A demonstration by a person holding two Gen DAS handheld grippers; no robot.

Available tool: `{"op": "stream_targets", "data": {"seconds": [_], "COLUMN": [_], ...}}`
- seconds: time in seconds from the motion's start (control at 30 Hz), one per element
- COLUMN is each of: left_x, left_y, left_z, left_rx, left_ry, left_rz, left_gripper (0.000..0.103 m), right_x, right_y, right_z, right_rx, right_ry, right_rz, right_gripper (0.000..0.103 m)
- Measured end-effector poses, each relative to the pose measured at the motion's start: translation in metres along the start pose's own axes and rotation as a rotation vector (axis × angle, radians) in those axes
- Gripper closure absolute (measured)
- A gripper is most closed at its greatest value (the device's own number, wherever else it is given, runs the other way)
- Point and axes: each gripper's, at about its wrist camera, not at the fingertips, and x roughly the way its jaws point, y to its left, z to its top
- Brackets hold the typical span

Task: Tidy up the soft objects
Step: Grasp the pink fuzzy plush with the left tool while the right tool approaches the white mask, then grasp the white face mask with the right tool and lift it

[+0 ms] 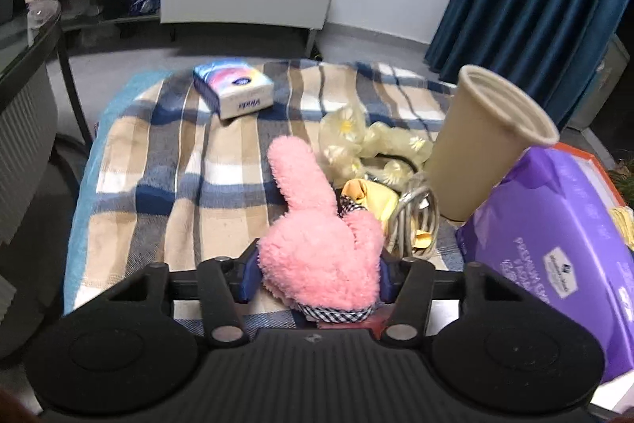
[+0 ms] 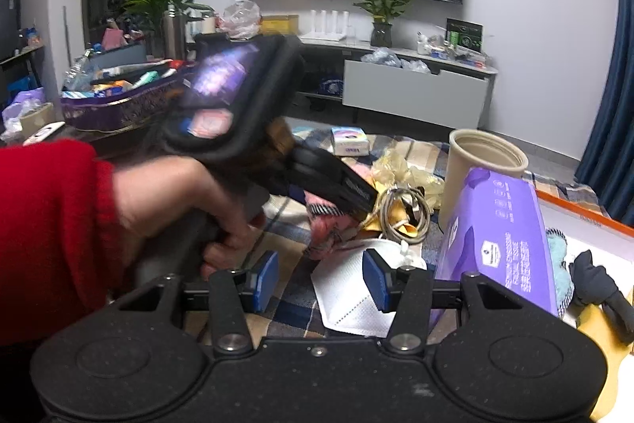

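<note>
Left tool (image 1: 317,274) clamped on pink plush glove (image 1: 317,244).

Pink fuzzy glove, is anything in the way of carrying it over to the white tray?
The left gripper already clamps the pink fuzzy glove. The upright purple tissue pack and the beige cup stand between it and the white tray.

blanket (image 1: 166,185) open left, cup (image 1: 487,145) crowds right

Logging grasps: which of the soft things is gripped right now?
The pink fluffy mitten, clamped in the left tongs; the white face mask and daisy-print bag lie loose on the blanket.
</note>
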Motion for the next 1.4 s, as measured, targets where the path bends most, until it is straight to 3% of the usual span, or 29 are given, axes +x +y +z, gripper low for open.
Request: {"op": "stream_targets", "data": {"seconds": [0.1, 0.23, 0.43, 0.53, 0.67, 0.8, 0.9, 1.1, 1.27, 1.4], "left_x": [-0.012, -0.041, -0.087, -0.1, -0.105, -0.101, -0.1, -0.097, -0.1, -0.101], "left_y": [0.005, 0.019, 0.028, 0.036, 0.039, 0.037, 0.035, 0.028, 0.03, 0.031], "left_z": [-0.001, -0.006, -0.02, -0.029, -0.035, -0.038, -0.04, -0.045, -0.047, -0.047], "left_rx": [-0.001, -0.017, 0.01, 0.0, -0.002, 0.007, 0.004, 0.027, 0.037, 0.044], "left_ry": [-0.024, -0.078, -0.123, -0.131, -0.127, -0.113, -0.11, -0.098, -0.098, -0.103], "left_rz": [-0.036, -0.022, 0.039, 0.049, 0.054, 0.04, 0.024, 0.011, 0.026, 0.047], "left_gripper": [0.051, 0.051, 0.051, 0.051, 0.051, 0.051, 0.051, 0.051, 0.051, 0.051], "right_x": [0.01, 0.026, 0.04, 0.027, 0.018, 0.014, 0.017, 0.046, 0.057, 0.062], "right_y": [0.001, 0.009, 0.033, 0.03, 0.019, -0.005, -0.015, -0.018, -0.016, -0.018], "right_z": [-0.004, -0.015, -0.027, -0.032, -0.038, -0.047, -0.046, -0.037, -0.027, -0.021], "right_rx": [0.043, 0.048, -0.085, 0.006, 0.073, 0.251, 0.34, 0.431, 0.503, 0.554], "right_ry": [0.018, 0.031, 0.009, -0.01, 0.04, 0.09, 0.056, 0.056, -0.017, -0.068], "right_rz": [-0.036, -0.118, -0.304, -0.246, -0.209, -0.145, -0.106, -0.126, -0.195, -0.198], "right_gripper": [0.044, 0.037, 0.036, 0.036, 0.036, 0.036, 0.034, 0.03, 0.022, 0.012]}}
